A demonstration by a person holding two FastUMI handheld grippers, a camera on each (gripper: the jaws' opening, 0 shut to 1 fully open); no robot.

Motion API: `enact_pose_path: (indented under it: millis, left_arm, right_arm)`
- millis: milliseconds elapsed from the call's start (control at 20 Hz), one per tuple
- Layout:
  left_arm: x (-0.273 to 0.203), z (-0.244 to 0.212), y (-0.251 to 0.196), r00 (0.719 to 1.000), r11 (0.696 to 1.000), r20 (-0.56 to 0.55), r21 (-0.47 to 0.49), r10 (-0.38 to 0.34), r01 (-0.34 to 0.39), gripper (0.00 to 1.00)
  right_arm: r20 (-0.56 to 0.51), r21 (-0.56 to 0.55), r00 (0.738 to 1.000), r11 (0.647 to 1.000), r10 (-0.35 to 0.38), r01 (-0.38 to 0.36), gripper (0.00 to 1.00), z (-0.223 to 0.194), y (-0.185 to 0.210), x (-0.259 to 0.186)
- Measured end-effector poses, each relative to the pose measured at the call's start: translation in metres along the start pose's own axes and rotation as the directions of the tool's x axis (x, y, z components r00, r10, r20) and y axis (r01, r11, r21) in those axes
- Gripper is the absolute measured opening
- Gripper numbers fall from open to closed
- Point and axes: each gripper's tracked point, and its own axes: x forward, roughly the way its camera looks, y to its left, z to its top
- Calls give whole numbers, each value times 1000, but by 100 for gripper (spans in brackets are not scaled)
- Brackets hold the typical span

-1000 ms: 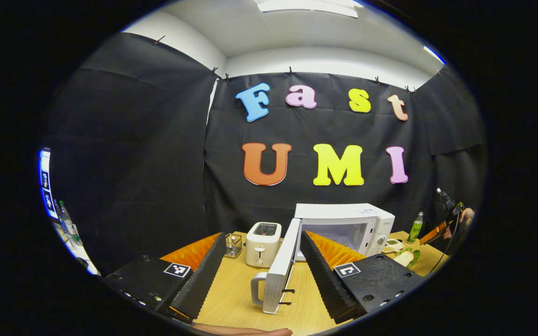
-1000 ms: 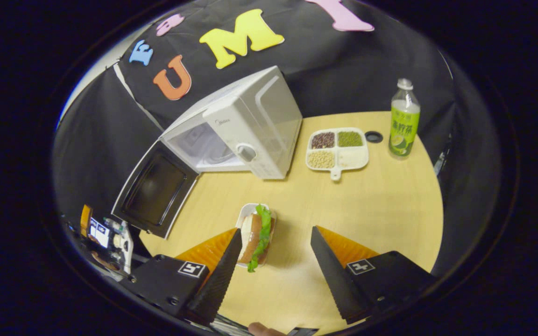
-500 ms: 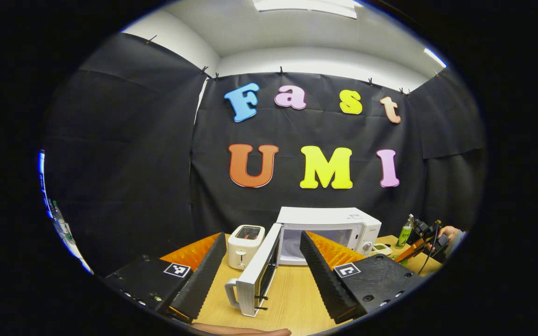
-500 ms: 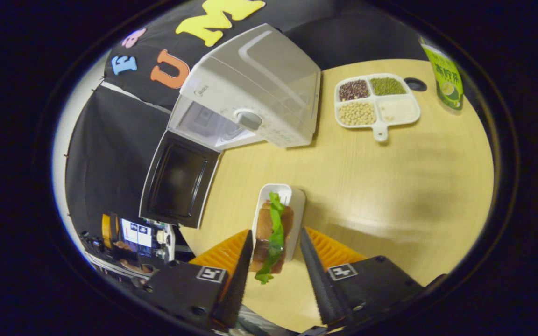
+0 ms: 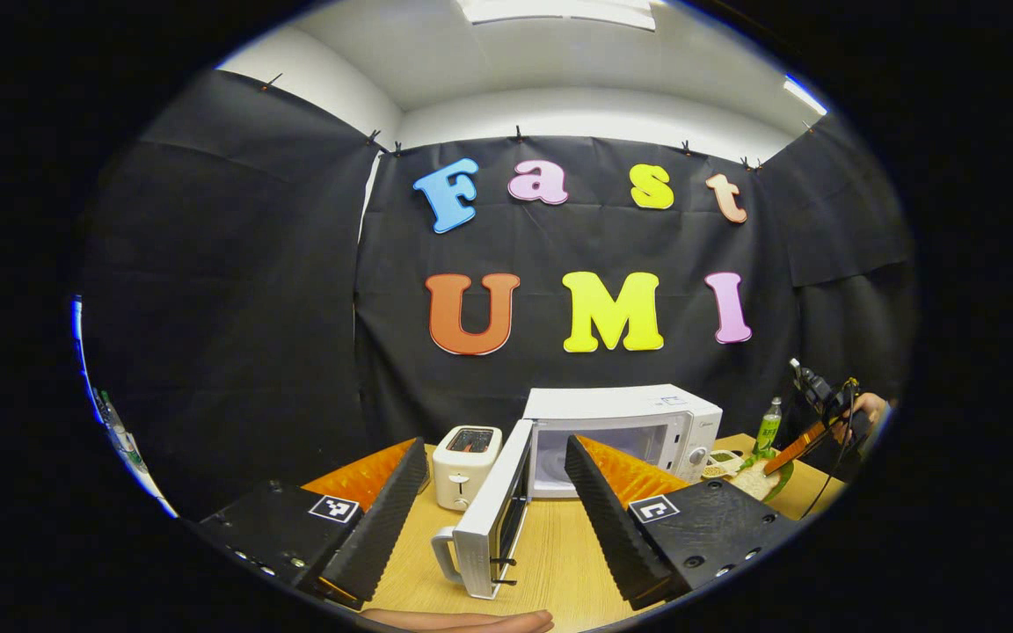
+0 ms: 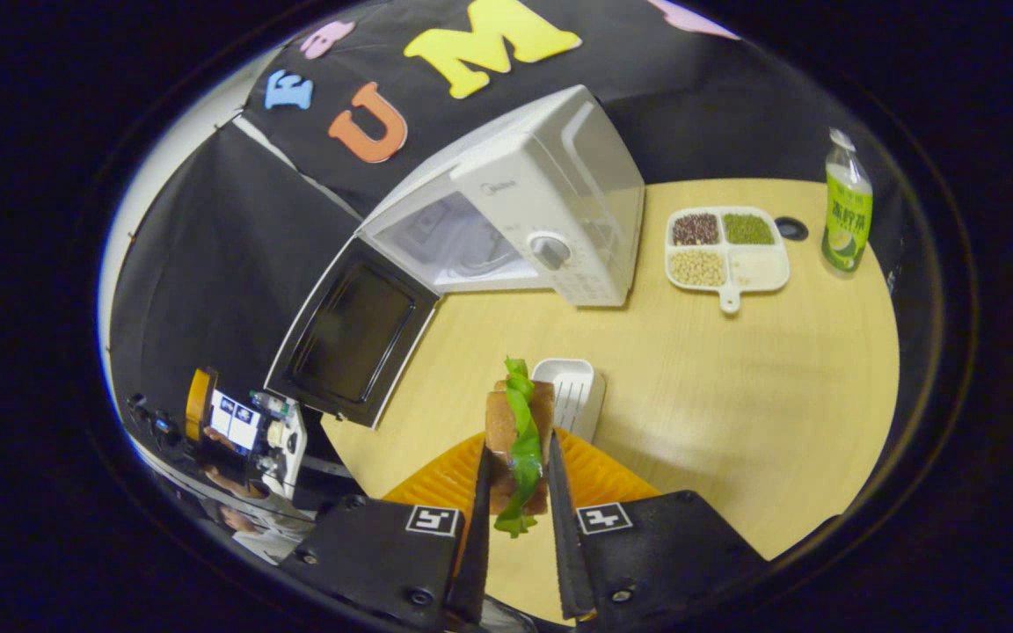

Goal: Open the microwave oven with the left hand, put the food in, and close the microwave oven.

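The white microwave [image 6: 559, 189] stands at the back of the wooden table with its door [image 6: 353, 330] swung wide open and its cavity [image 6: 462, 255] showing. In the right gripper view my right gripper [image 6: 517, 448] is shut on the sandwich [image 6: 520, 422] of bread and green lettuce, held above the table just in front of its small white tray [image 6: 572, 391]. In the left gripper view my left gripper [image 5: 494, 440] is open with nothing between its fingers. It hangs a little in front of the open door [image 5: 493, 519] and its handle [image 5: 445, 549]. The microwave [image 5: 625, 413] stands behind.
A white toaster [image 5: 467, 457] stands left of the microwave. A divided dish of beans [image 6: 726, 255] and a green bottle [image 6: 845, 215] sit to the microwave's right. The wooden table [image 6: 735, 396] has bare room in front of the microwave.
My right gripper has shut on the sandwich and lifted it off the white tray. My left gripper has drawn back a little from the open door.
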Motion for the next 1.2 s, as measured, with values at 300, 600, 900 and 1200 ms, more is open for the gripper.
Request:
enact_pose_path:
  millis: [300,600,900,1200]
  left_arm:
    - [0,-5,10,999,999,30,-17,-36,37,95]
    - [-15,-8,32,998,999,51,-14,-36,37,95]
    - [-35,-18,39,997,998,46,-4,-58,58,95]
    - [-45,-22,35,995,996,56,-12,-84,85,95]
  right_arm:
    - [85,-312,980,929,-182,200,28,-11,54,-15]
    - [161,-542,951,781,-265,309,36,-25,116,20]
    - [298,-634,917,663,-267,399,35,-21,168,76]
    - [428,-600,875,652,-226,462,35,-1,210,129]
